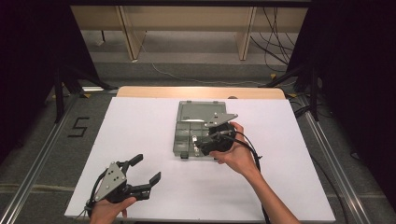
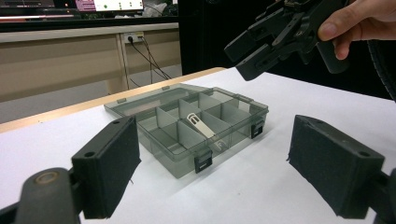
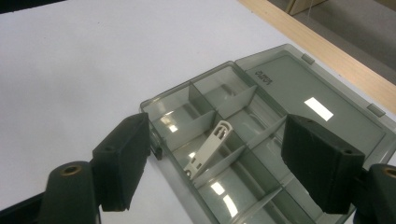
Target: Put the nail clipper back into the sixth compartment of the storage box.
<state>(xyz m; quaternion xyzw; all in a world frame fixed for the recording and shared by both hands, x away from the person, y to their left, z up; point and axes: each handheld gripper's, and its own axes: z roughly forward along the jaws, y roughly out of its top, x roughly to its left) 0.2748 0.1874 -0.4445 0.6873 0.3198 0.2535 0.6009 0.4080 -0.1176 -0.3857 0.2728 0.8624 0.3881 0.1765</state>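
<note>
The step in hand looks like the release of a small white plastic clip (image 3: 208, 150) into the smoky grey compartment box (image 1: 186, 122), which lies open on the white worktop (image 1: 140, 135) with its lid (image 3: 322, 100) folded flat behind it. The clip rests in a middle compartment, leaning tilted across one of the dividers (image 3: 219, 165) instead of lying flat on the floor of the cell (its looped end points up toward the lid). The right tool (image 1: 203, 141) hangs just above the box with its jaws spread apart, one to either side of the clip and neither pad touching it; nothing is gripped. The left tool (image 1: 145, 173) waits near the front left of the worktop, well apart from the box, its jaws wide and empty.

I judge the placing all but done. The next move calls for lifting the right tool straight clear without brushing the clip or the thin dividers. If the lid is to be shut, the clip may first need a nudge down flat, since its raised end could foul the lid; the left tool could steady the box by its front latches (image 2: 201, 163).
</note>
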